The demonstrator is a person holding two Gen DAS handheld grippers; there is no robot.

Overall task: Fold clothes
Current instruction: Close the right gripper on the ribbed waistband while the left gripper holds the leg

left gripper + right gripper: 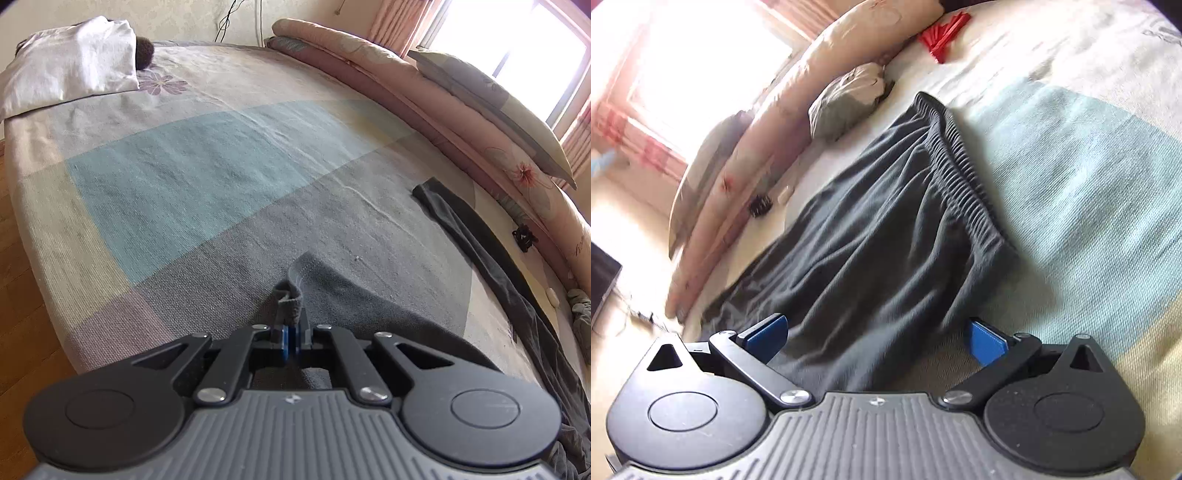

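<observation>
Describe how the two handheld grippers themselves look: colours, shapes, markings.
The left gripper and right gripper look alike: a ribbed grey body bearing a small diamond-shaped mark, two round black discs at the sides, black linkage arms with silver screws, and blue pads on the fingers. No cables, sleeves or hands are visible.

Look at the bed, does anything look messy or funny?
Yes. The dark trousers lie rumpled and slanted across the bedsheet, not flat. One end is bunched in the shut left gripper. Red sticks lie scattered near the quilt, which looks odd on a bed.
</observation>
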